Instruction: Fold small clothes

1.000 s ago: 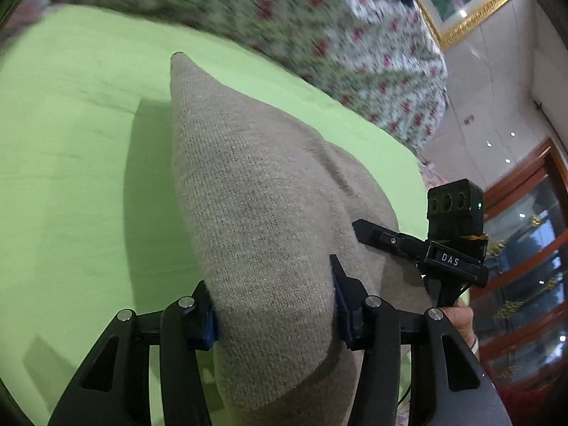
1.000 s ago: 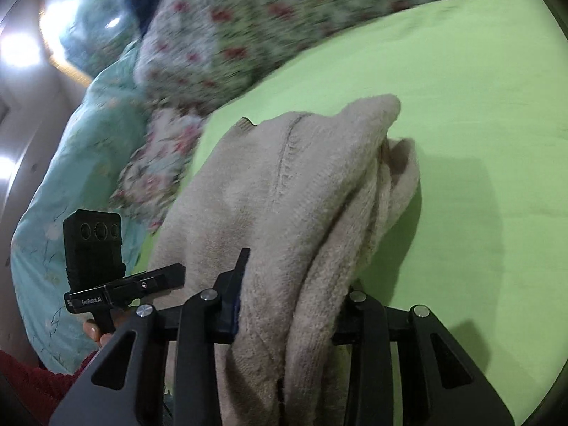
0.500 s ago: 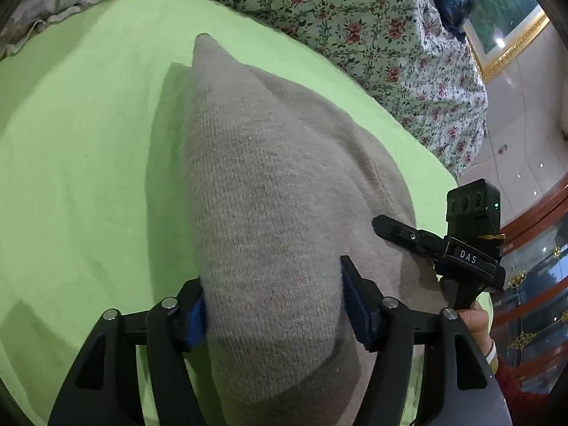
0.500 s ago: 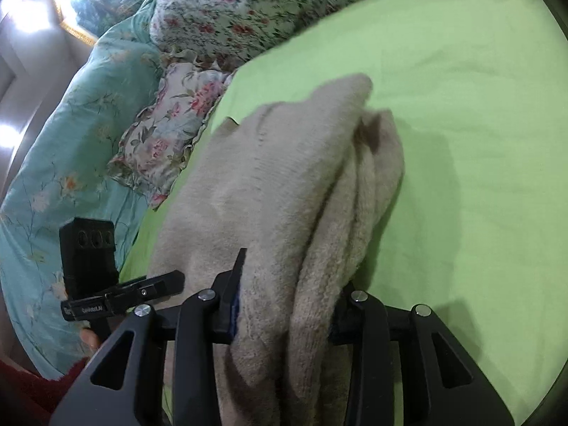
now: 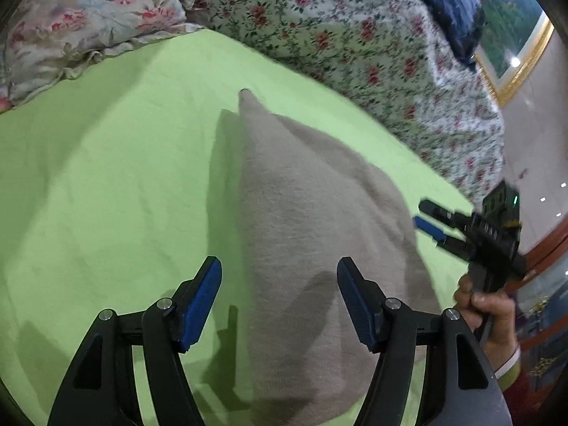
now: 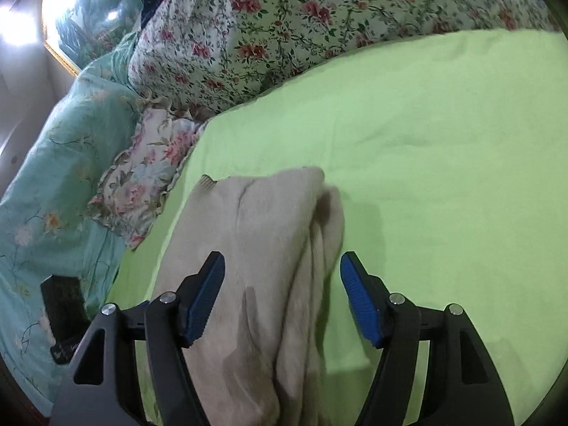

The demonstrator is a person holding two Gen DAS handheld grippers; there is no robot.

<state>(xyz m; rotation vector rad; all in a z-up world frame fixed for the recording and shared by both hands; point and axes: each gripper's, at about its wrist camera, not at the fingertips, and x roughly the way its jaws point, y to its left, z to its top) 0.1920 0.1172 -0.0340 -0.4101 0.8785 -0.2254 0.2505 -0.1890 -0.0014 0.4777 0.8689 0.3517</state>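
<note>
A beige knit garment point(image 5: 312, 234) lies folded on the green sheet point(image 5: 106, 195); it also shows in the right wrist view point(image 6: 262, 248), with stacked layers along its right edge. My left gripper point(image 5: 278, 266) is open, its blue pads apart above the garment's near end and not touching it. My right gripper point(image 6: 282, 262) is open above the garment's other end. The right gripper also shows in the left wrist view point(image 5: 431, 222), held by a hand at the garment's right side, its jaws apart.
Floral pillows point(image 5: 319, 25) and a floral cushion point(image 5: 81, 25) border the far side of the sheet. A teal floral quilt point(image 6: 53, 184) lies to the left in the right wrist view. A framed picture point(image 5: 514, 46) hangs on the wall.
Both grippers have opened and let go of the beige garment, which now rests folded on the sheet. Both have drawn back a little from it.
</note>
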